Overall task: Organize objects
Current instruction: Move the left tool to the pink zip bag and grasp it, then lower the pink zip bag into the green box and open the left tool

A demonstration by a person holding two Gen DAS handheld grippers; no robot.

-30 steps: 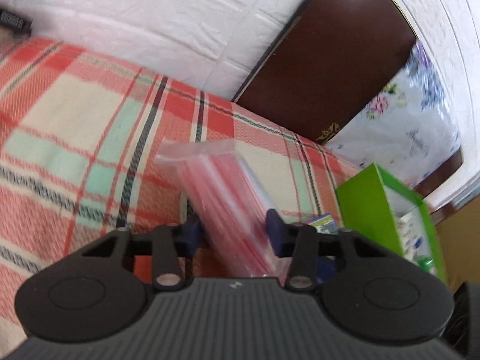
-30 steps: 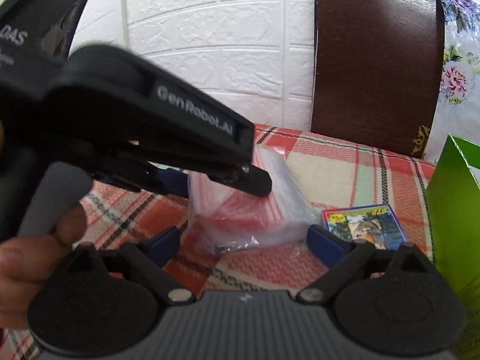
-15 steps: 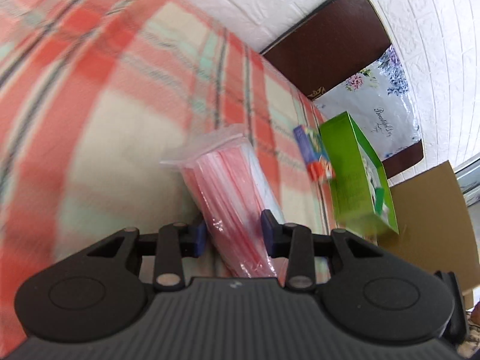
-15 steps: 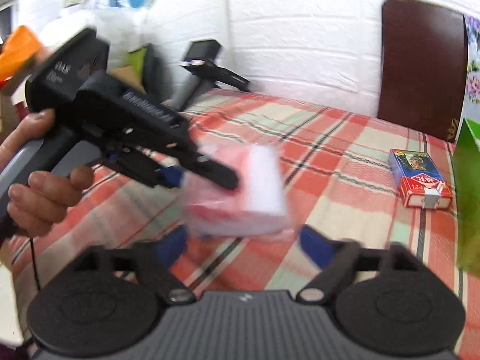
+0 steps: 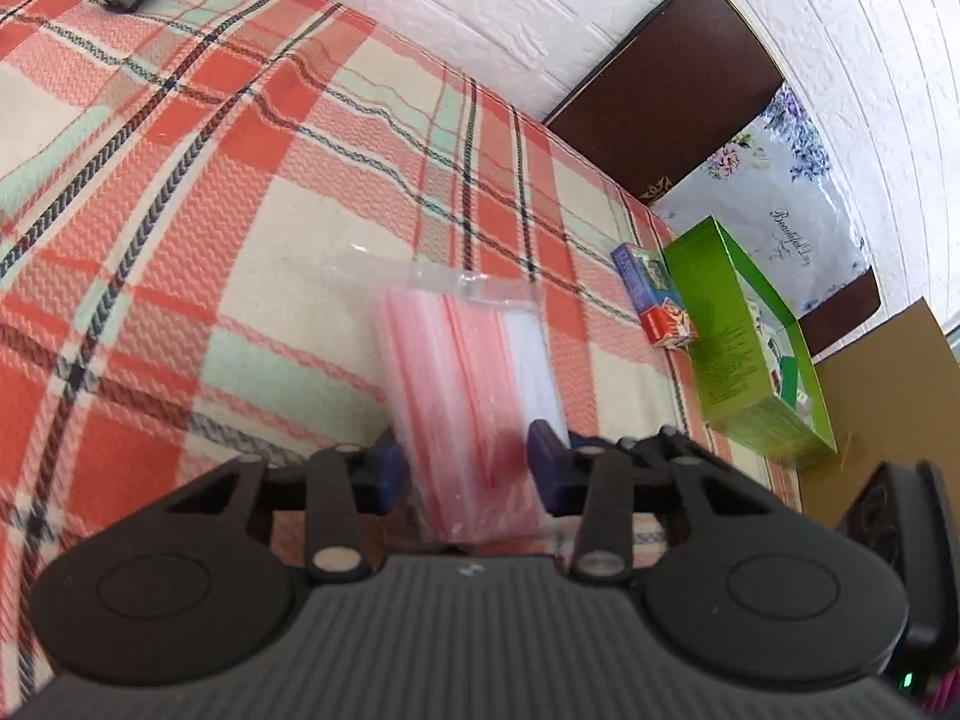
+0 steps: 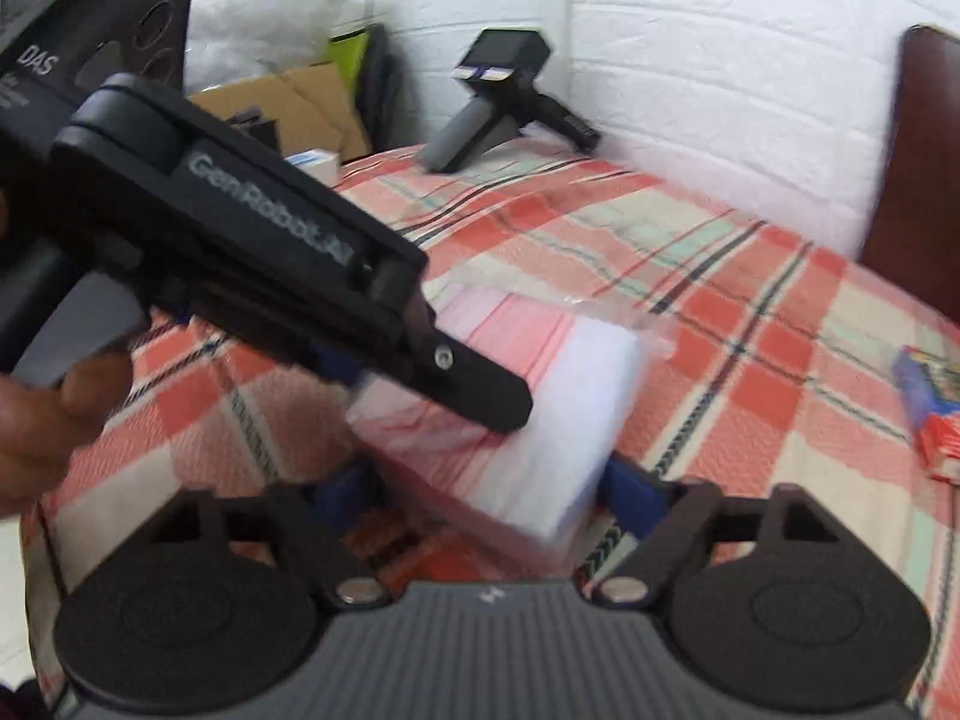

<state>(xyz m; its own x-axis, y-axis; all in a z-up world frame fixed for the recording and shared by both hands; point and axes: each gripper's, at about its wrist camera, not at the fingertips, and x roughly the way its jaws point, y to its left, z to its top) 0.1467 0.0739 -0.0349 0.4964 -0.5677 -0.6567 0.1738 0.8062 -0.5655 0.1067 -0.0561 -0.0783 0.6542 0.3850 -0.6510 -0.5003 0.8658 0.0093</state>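
The left gripper (image 5: 459, 468) is clamped on the near end of a clear plastic packet of red-striped zip bags (image 5: 462, 372), its blue pads pressed against both sides. The packet sticks out forward from the jaws, lifted above the plaid tablecloth (image 5: 180, 192).

From the right wrist view, the right gripper (image 6: 489, 492) has its fingers spread apart, one on each side of the same packet (image 6: 528, 420). Motion blur makes it hard to tell whether the pads touch the packet, but they do not appear to grip it.

Beyond the packet, toward the chair side, a small blue and red card box (image 5: 654, 294) lies on the cloth. Just beside the card box stands an open green box (image 5: 744, 348), at the table's edge. Far behind the packet, near the white brick wall, a spare handheld gripper (image 6: 498, 102) rests on the cloth.

Judging from this, the organizing is at an early to middle stage: the packet is picked up but not yet placed, and the card box looks untouched.
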